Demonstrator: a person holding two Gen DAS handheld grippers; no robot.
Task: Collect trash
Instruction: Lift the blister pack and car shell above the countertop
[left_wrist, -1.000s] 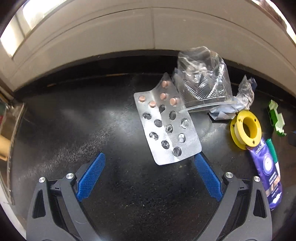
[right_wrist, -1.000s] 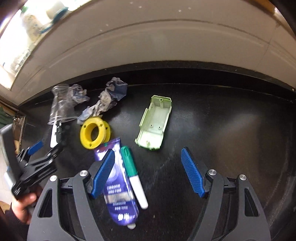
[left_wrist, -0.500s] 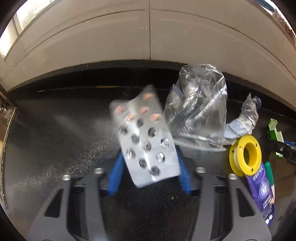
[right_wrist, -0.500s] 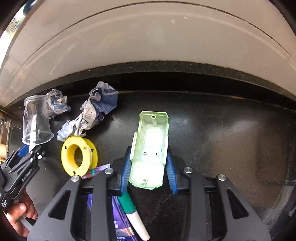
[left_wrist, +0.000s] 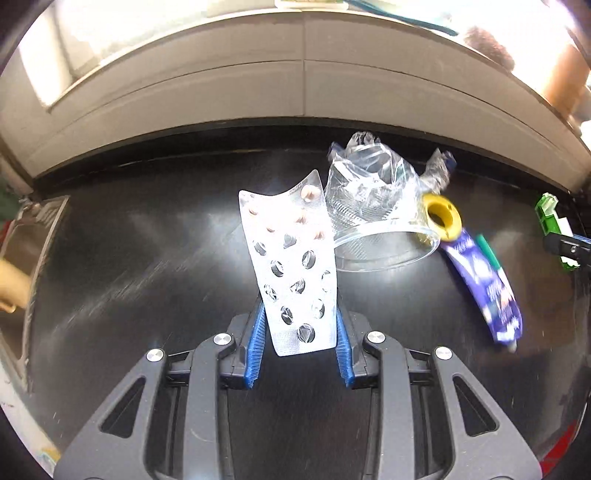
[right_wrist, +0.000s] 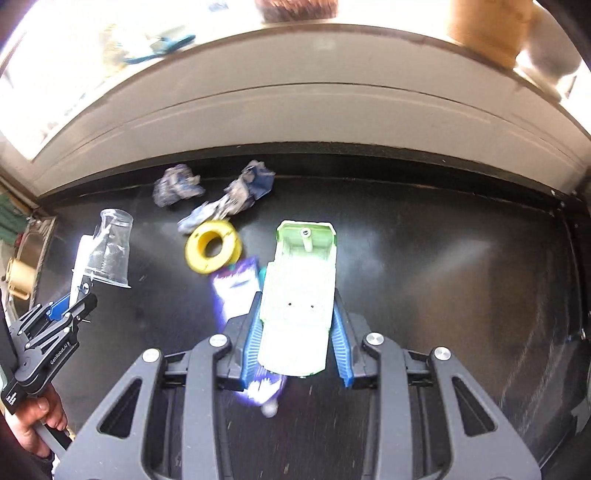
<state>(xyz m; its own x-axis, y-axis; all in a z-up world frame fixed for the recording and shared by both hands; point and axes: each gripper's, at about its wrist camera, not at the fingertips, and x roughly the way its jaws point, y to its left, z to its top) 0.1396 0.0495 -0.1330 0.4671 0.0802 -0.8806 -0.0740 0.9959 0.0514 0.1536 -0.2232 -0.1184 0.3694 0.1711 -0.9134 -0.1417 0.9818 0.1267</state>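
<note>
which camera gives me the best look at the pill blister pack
The left wrist view: the blister pack fills the centre, held between the left gripper's fingers, with pink pills and empty pockets visible. The right wrist view shows only a thin white sliver at far left.

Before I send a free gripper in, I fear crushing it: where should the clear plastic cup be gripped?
The clear cup lies on its side, rim facing the grippers. Come from above and pinch across its narrower closed end, probably stiffer than the thin open rim.
</note>
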